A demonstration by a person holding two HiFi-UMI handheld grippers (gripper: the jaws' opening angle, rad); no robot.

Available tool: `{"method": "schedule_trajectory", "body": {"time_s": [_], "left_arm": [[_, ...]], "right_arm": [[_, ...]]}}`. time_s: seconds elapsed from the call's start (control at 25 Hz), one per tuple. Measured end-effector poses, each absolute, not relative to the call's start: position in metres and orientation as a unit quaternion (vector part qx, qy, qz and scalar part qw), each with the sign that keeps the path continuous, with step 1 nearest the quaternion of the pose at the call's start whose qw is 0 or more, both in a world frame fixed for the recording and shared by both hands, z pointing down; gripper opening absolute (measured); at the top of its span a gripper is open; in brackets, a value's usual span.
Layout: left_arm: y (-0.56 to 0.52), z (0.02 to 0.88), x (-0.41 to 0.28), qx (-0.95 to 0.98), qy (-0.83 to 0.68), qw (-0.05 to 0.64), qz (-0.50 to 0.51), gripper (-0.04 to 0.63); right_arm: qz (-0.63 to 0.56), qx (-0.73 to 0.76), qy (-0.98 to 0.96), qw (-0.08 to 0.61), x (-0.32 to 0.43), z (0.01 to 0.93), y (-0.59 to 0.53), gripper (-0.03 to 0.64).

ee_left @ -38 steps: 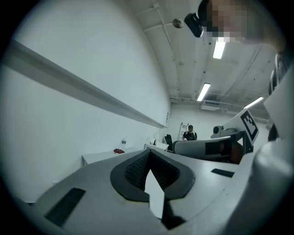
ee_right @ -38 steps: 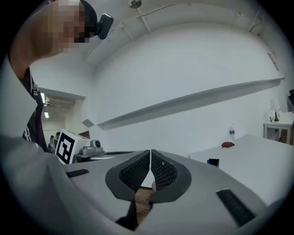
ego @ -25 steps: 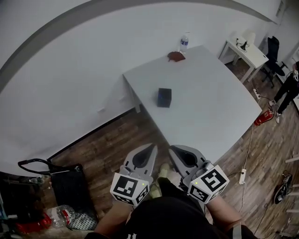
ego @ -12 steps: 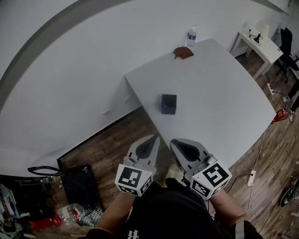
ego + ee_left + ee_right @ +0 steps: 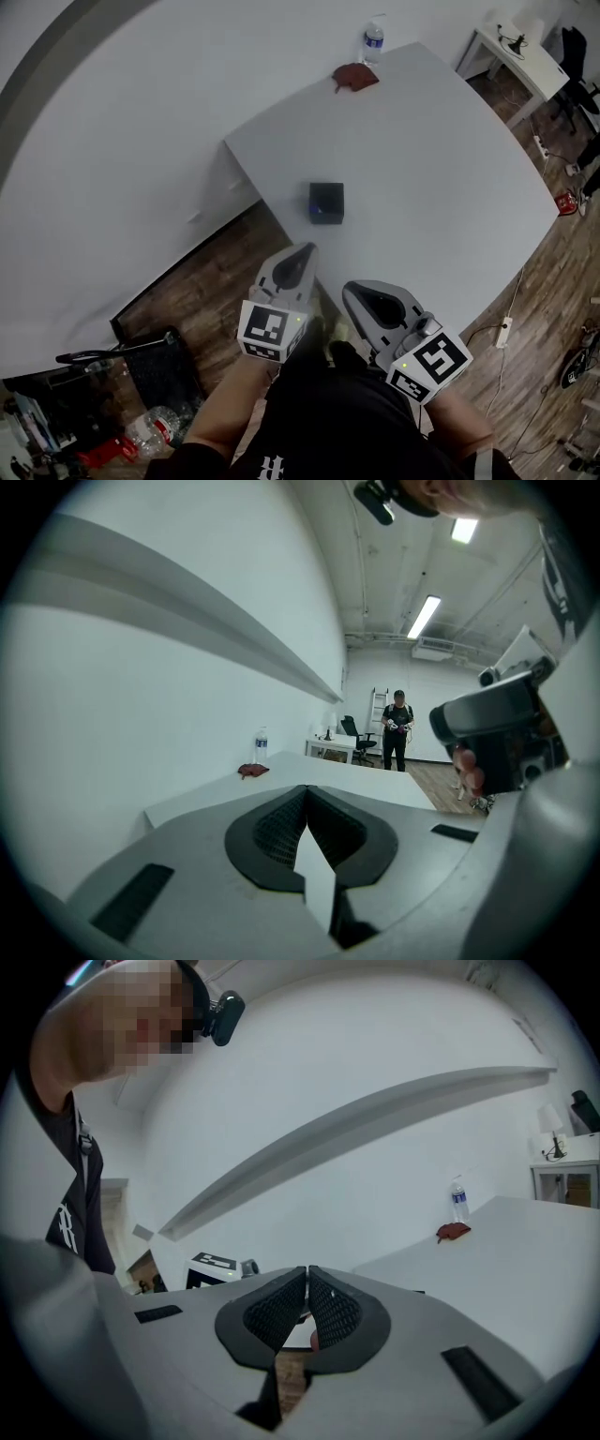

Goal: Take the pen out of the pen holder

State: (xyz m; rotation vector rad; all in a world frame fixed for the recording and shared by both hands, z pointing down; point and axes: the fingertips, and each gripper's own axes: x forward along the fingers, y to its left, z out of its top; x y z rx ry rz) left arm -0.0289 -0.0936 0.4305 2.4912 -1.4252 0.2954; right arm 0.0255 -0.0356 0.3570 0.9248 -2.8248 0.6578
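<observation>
From the head view, the dark pen holder (image 5: 326, 202) stands on the white table (image 5: 441, 169), near the table edge closest to the grippers. The left gripper (image 5: 305, 250) and right gripper (image 5: 352, 291) are off the table, over the wood floor (image 5: 216, 291).

In the left gripper view, its fingers are pressed together and hold nothing. They point at the table.

In the right gripper view, its fingers are pressed together too, and are empty. The table is off to one side.

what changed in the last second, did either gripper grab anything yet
Both grippers have come forward toward the table. The left gripper now leads the right gripper and is near the table's edge, short of the pen holder. Nothing was taken hold of: both pairs of jaws stay shut and empty. The pen holder, water bottle and red object lie where they were.
</observation>
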Motion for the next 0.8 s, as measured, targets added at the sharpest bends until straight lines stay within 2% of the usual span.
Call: {"method": "schedule_trajectory", "body": {"time_s": [0.52,0.56,0.64,0.8], "left_arm": [[-0.161,0.515,-0.033,0.865,-0.464,0.144,0.122,0.009],[-0.164,0.518,-0.032,0.865,-0.465,0.144,0.122,0.021],[-0.168,0.524,-0.031,0.866,-0.464,0.145,0.119,0.094],[-0.171,0.537,-0.026,0.869,-0.457,0.144,0.126,0.114]], "right_arm": [[0.272,0.328,-0.900,0.087,0.013,0.396,-0.073,0.017],[0.275,0.328,-0.899,0.090,0.013,0.398,-0.075,0.017],[0.280,0.327,-0.897,0.095,0.013,0.403,-0.077,0.017],[0.288,0.326,-0.895,0.100,0.010,0.408,-0.082,0.017]]}}
